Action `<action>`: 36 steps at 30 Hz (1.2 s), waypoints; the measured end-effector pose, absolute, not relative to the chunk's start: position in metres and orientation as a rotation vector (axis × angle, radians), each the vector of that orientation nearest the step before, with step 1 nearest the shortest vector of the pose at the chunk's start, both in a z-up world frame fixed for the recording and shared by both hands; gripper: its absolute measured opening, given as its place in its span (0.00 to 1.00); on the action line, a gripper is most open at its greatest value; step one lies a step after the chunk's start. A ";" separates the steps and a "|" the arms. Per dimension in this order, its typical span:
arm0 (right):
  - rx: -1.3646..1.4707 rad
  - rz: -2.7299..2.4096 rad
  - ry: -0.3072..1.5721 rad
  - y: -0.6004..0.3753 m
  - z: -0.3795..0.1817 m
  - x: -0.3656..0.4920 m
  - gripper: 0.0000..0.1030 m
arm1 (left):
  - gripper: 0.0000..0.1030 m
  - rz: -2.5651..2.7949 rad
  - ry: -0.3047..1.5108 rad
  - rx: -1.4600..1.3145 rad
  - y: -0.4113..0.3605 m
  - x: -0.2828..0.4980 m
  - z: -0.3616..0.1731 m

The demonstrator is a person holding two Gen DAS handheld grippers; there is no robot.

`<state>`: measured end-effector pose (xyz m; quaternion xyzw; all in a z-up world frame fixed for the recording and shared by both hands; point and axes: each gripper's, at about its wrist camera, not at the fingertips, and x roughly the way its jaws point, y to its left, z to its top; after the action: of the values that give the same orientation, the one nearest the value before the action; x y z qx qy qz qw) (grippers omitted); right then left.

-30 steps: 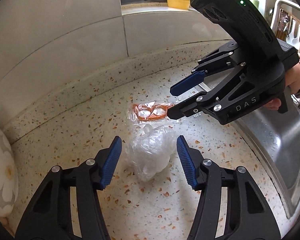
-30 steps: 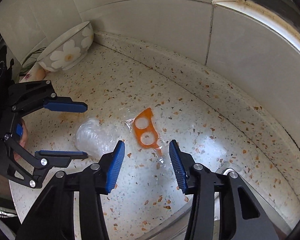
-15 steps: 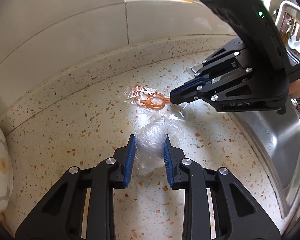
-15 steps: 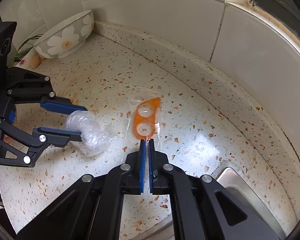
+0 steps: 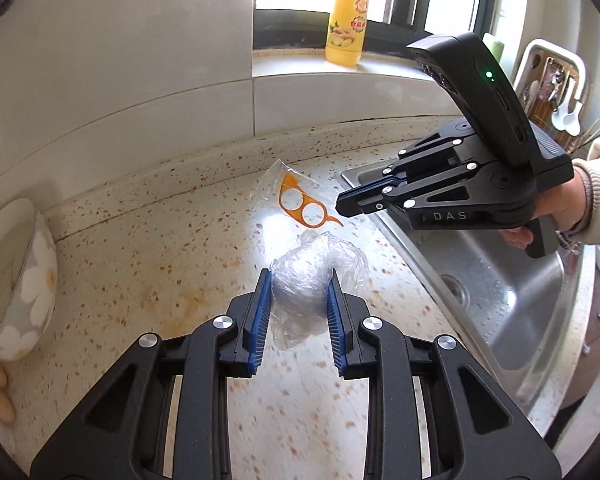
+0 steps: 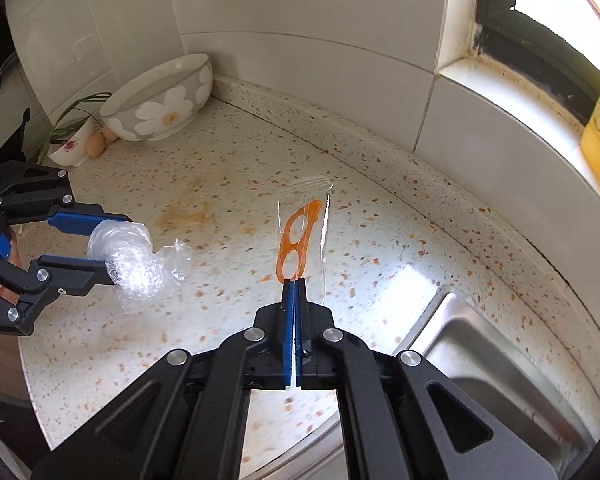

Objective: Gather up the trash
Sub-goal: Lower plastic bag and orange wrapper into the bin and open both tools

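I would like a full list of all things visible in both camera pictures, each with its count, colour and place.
crumpled plastic wrap: 1, clear, clamped in the left gripper above the counter
wrapper: 1, clear with orange ring print, hanging from the right gripper
counter: 1, speckled beige
sink: 1, steel, set in the counter
bowl: 1, grey with white flowers, at the back wall
small dish: 1, white, beside the bowl
eggs: 2, brownish, between bowl and dish
bottle: 1, yellow, on the window sill
utensil rack: 1, white, beyond the sink
left gripper: black, blue pads
right gripper: black, blue pads
hand: holding the right gripper
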<state>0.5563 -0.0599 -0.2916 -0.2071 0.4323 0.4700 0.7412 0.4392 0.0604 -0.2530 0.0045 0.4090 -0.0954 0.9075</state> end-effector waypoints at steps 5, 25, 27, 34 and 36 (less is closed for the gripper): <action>-0.431 0.997 0.943 -0.067 -0.273 0.501 0.00 | 0.24 -0.229 0.830 0.013 0.057 0.394 -0.246; -0.221 0.804 0.968 -0.077 -0.277 0.217 0.00 | 0.25 -0.374 0.738 0.002 0.078 0.138 -0.250; -0.238 0.817 0.987 -0.077 -0.280 0.193 0.00 | 0.25 -0.375 0.764 -0.015 0.076 0.121 -0.257; -0.255 0.898 1.051 -0.087 -0.312 0.148 0.00 | 0.25 -0.313 0.816 -0.058 0.070 0.069 -0.290; -0.282 0.932 1.073 -0.088 -0.331 0.139 0.00 | 0.25 -0.287 0.842 -0.063 0.066 0.058 -0.306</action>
<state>0.1391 -0.0882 -0.3309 -0.1291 0.4908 0.4263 0.7488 0.0580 0.0655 -0.3058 -0.0302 0.4070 -0.1387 0.9023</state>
